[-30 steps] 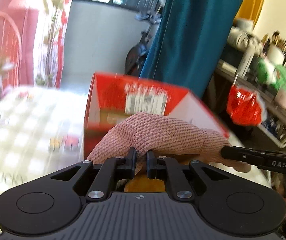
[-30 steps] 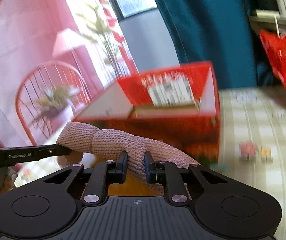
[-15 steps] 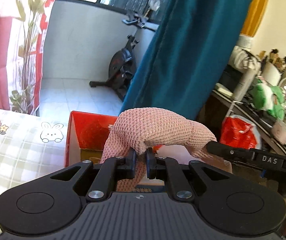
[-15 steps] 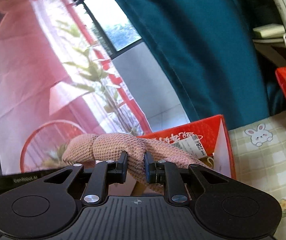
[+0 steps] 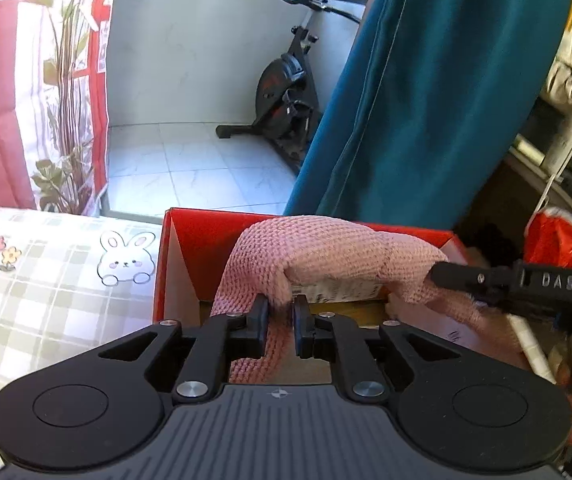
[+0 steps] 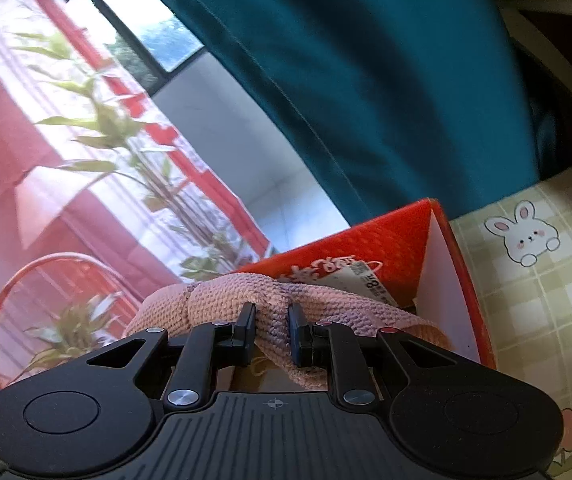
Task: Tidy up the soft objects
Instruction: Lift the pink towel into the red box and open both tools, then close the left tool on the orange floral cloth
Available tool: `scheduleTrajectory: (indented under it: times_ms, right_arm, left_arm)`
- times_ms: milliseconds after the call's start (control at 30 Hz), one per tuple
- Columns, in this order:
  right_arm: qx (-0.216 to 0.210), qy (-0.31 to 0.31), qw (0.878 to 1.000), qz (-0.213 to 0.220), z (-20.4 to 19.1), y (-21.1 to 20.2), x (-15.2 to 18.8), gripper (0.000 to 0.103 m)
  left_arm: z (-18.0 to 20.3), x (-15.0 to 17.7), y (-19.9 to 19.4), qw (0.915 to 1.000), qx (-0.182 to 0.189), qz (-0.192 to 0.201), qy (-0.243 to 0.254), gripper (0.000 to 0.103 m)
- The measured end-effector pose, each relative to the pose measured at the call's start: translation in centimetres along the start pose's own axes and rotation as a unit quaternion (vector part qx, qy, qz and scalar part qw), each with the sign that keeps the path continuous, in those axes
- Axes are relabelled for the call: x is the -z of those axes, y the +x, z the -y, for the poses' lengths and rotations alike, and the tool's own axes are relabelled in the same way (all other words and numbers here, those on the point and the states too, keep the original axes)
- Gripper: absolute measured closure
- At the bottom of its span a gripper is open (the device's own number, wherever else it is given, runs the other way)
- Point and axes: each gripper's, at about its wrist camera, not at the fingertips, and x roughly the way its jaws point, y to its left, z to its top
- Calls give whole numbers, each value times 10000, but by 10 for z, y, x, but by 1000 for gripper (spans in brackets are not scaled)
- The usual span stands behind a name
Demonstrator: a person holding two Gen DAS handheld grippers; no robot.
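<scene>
A pink knitted cloth (image 5: pixel 326 252) hangs between both grippers over an open red cardboard box (image 5: pixel 205 232). My left gripper (image 5: pixel 279 312) is shut on one end of the cloth. My right gripper (image 6: pixel 271 320) is shut on the other end of the cloth (image 6: pixel 245 292), and it shows from the side in the left wrist view (image 5: pixel 438 272). The cloth's lower folds dip inside the box (image 6: pixel 386 236), which stands on a checked tablecloth (image 5: pixel 45 280).
A teal curtain (image 5: pixel 426 100) hangs behind the box. An exercise bike (image 5: pixel 286 92) stands on the tiled floor beyond. A red bag (image 5: pixel 558 240) and a cluttered shelf are at the right. A red chair back (image 6: pixel 57 292) and plants are at the left.
Both grippers have carried the cloth forward and down, from in front of the box to over its opening. The box now sits closer below the fingers.
</scene>
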Motion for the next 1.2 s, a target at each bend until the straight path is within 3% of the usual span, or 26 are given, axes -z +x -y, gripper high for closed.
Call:
scheduleTrajectory:
  times_ms: [33, 67, 133, 233, 500, 700, 900, 1200]
  right_arm:
    - [70, 15, 10000, -20, 1, 5, -1, 87]
    - [127, 20, 9999, -20, 2, 9, -1, 85]
    - [227, -31, 9997, 12, 2, 14, -3, 83]
    - [294, -243, 9993, -5, 1, 16, -4, 75]
    - [286, -1018, 9944, 7, -16, -19, 8, 76]
    - [159, -1624, 9866, 52, -31, -65, 28, 76]
    - [28, -2253, 9743, -59, -46, -108, 68, 76]
    - [-157, -2359, 9691, -708, -45, -146, 153, 76]
  left_arm:
    - [1, 0, 1, 10000, -22, -12, 70, 74]
    - [2, 0, 1, 9999, -18, -2, 113, 61]
    - [5, 0, -2, 9998, 74, 51, 202, 52]
    - [11, 2, -7, 9994, 78, 65, 321, 52]
    - [26, 12, -41, 9990, 207, 209, 351, 52]
    - [43, 41, -80, 9992, 175, 176, 310, 52]
    - [55, 85, -108, 9998, 143, -105, 113, 52]
    - [43, 153, -131, 9976, 220, -503, -419, 53]
